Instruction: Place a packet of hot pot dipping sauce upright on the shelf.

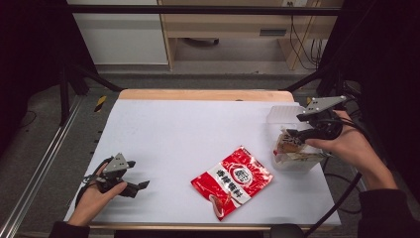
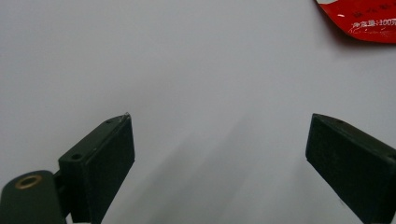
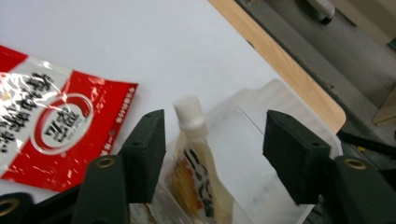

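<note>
- Right gripper (image 3: pixel 212 154): jaws released and spread wide, holding nothing; it hangs over the clear plastic container (image 3: pixel 261 121) at the table's right edge
- Spouted pouch (image 3: pixel 196 154): stands leaning inside the container, pale with dark print and a white cap; it sits in the gap between the right jaws, closer to the left-hand jaw in the right gripper view, and whether it touches that jaw cannot be told
- In the high view the same pouch (image 1: pixel 289 144) lies just below the right gripper (image 1: pixel 292 135), within the container (image 1: pixel 282 115)
- Red seasoning packet (image 3: pixel 51 130): flat on the white table cover, outside the right jaws and beyond the left-hand jaw; apart from the container
- Left gripper (image 2: pixel 219 158): jaws released, wide apart, bare white surface between them
- Red packet's corner (image 2: pixel 362 21) lies well ahead of the left jaws, past the right-hand one
- High view: left gripper (image 1: pixel 136 187) sits low at the table's near left, well apart from the packet (image 1: pixel 233 181)
</note>
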`<control>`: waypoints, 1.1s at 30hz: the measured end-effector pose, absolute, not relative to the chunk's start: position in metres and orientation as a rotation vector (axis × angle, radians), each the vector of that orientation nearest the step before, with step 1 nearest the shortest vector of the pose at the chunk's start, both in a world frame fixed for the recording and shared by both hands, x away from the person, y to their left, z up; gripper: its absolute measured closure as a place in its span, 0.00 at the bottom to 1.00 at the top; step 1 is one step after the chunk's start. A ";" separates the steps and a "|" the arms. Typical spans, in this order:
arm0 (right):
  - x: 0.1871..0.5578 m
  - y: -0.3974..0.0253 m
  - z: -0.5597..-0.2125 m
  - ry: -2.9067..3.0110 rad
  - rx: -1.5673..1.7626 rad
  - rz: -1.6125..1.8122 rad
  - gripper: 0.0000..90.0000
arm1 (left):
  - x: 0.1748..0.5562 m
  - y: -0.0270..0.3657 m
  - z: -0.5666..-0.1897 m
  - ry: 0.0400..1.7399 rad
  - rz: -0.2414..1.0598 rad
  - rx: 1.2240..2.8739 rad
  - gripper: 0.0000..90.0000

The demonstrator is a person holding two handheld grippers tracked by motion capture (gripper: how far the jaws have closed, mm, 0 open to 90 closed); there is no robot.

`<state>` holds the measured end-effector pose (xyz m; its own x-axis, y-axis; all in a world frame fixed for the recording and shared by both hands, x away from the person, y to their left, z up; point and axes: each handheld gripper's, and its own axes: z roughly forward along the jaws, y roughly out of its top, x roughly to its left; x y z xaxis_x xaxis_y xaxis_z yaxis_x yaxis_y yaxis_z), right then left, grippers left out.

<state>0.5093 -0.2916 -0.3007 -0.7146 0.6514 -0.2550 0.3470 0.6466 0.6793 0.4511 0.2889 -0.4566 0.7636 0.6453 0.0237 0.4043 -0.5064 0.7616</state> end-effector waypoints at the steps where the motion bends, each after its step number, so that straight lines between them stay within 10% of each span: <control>1: 0.506 -0.287 -0.297 2.376 0.775 0.855 0.39 | 0.451 0.289 -0.457 0.780 0.394 2.172 0.09; 33: 0.457 -0.173 -0.370 2.332 0.887 0.990 0.13 | 0.436 0.291 -0.454 0.781 0.477 2.154 0.08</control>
